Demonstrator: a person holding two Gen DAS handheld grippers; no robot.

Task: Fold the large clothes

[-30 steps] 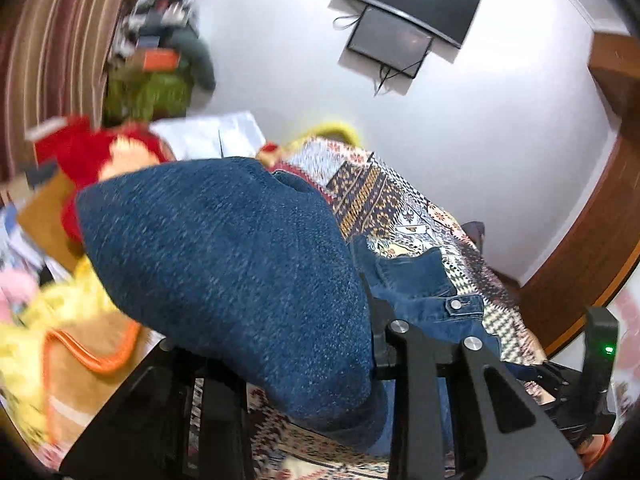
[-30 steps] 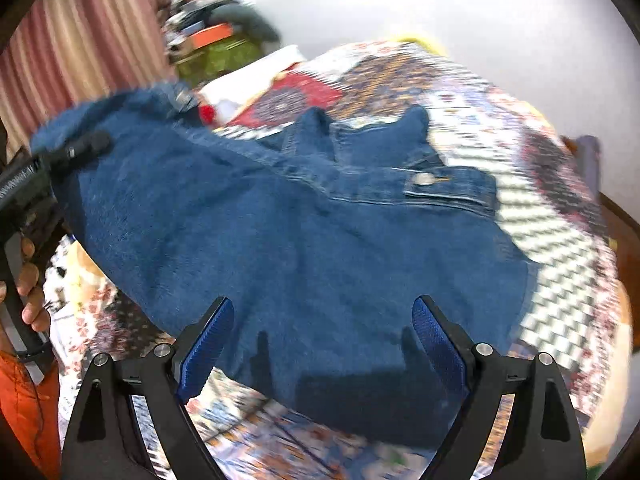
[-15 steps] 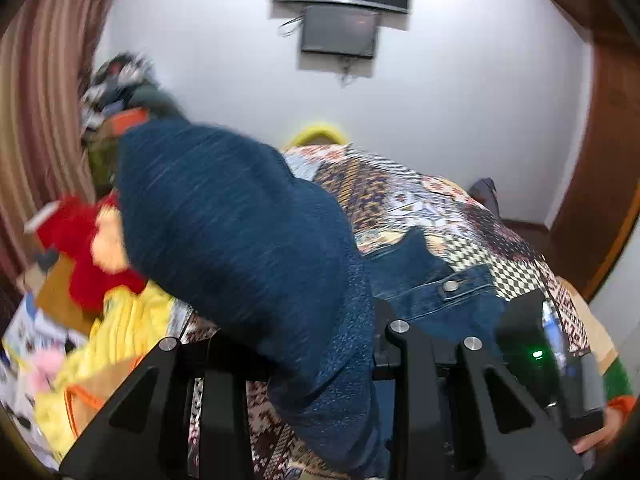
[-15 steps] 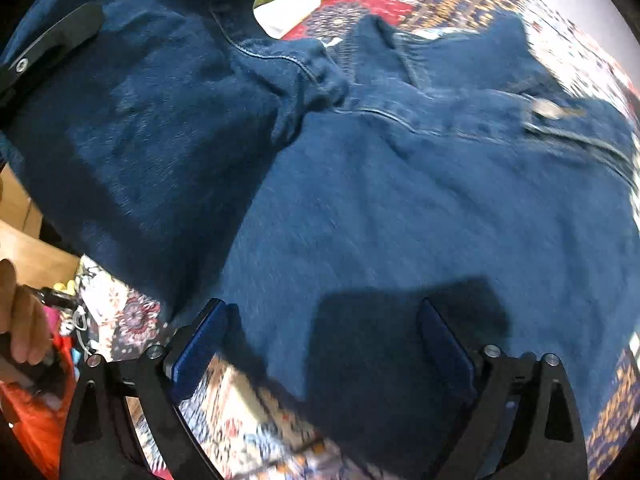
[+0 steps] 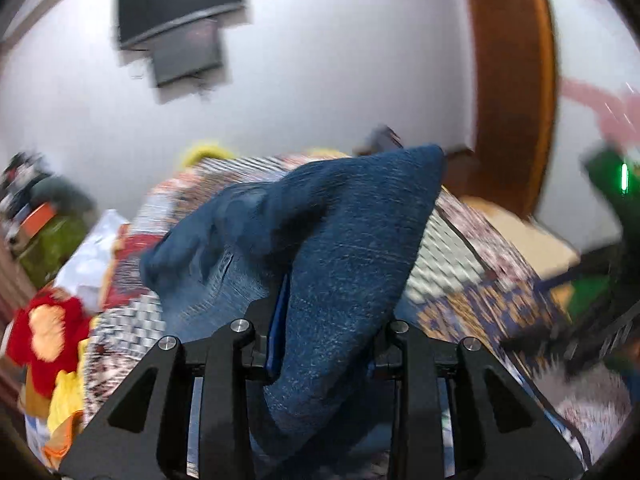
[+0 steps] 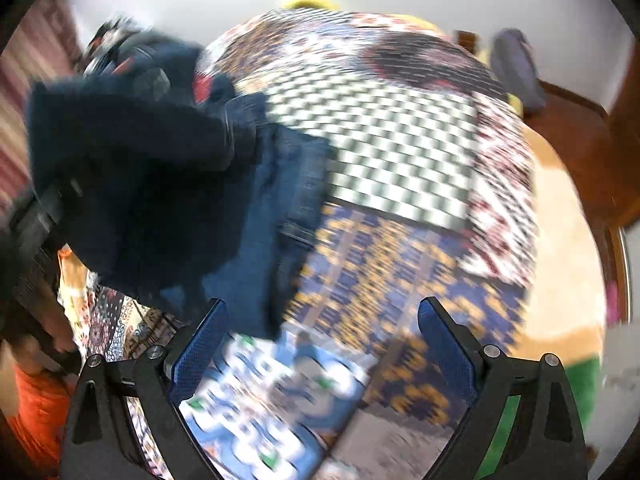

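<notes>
A blue denim jacket point(image 5: 344, 248) hangs bunched from my left gripper point(image 5: 324, 340), whose fingers are shut on a fold of it; the cloth hides the fingertips. In the right wrist view the same denim jacket point(image 6: 160, 184) is lifted at the left, its lower part trailing onto the patterned bedspread point(image 6: 400, 152). My right gripper point(image 6: 320, 344) stands wide open above the bedspread, to the right of the jacket, with nothing between its blue pads point(image 6: 200, 352). The other gripper's dark body point(image 6: 36, 216) shows at the left edge, under the cloth.
A red and yellow soft toy point(image 5: 48, 328) and loose clothes lie at the bed's left side. A screen point(image 5: 176, 4) hangs on the white wall. A wooden door frame point(image 5: 512, 80) stands at the right. A person's orange garment point(image 6: 36, 408) shows at lower left.
My left gripper has swung right and rolled, carrying the denim with it. My right gripper has moved off the jacket to the right; patterned bedspread now lies under its open fingers.
</notes>
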